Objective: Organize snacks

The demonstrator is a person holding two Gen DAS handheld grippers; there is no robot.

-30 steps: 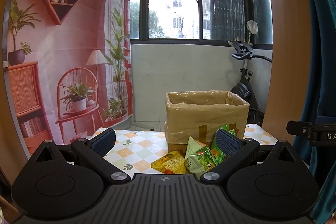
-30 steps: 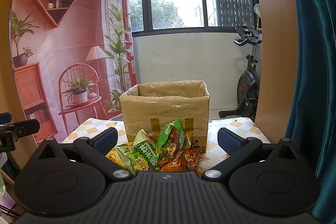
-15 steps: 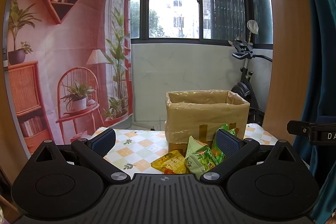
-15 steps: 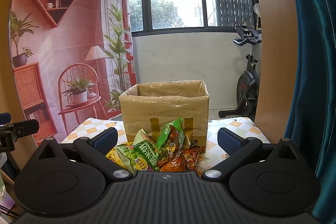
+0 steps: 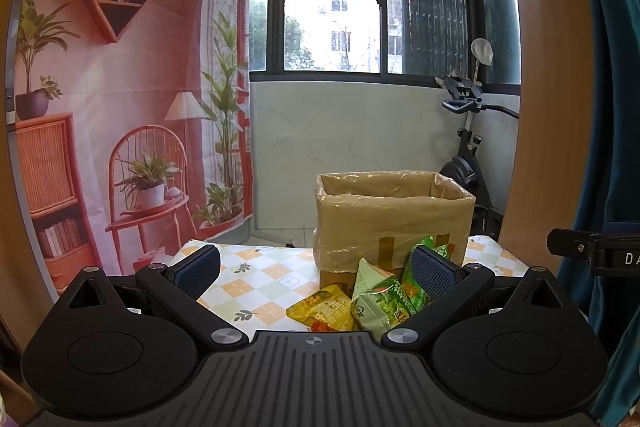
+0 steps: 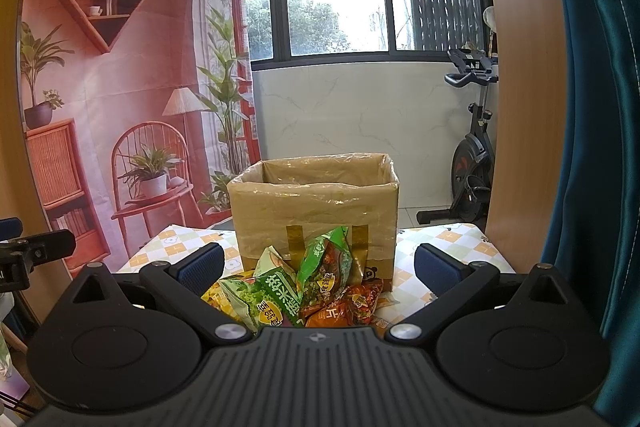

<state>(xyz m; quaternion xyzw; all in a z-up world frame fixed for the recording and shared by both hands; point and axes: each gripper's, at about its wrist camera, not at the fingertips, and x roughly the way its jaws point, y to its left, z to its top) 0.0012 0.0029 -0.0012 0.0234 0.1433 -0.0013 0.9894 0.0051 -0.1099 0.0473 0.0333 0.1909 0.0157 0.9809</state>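
Note:
A tan cardboard box (image 5: pixel 390 215) (image 6: pixel 316 207) wrapped in clear film stands open-topped on the checkered table (image 5: pixel 256 279). A heap of snack bags leans against its front: a green bag (image 6: pixel 264 303) (image 5: pixel 380 303), an upright green-and-red bag (image 6: pixel 326 263), an orange bag (image 6: pixel 344 307) and a yellow bag (image 5: pixel 324 313). My left gripper (image 5: pixel 316 269) is open, held short of the pile and to its left. My right gripper (image 6: pixel 316 267) is open too, with the pile seen between its fingers but farther off. Neither holds anything.
A printed pink backdrop (image 5: pixel 120 107) hangs left of the table. An exercise bike (image 6: pixel 472 155) stands behind on the right, next to a wooden panel (image 6: pixel 516 67) and a teal curtain (image 6: pixel 592 107). The other gripper's tip (image 5: pixel 592 251) shows at the right edge.

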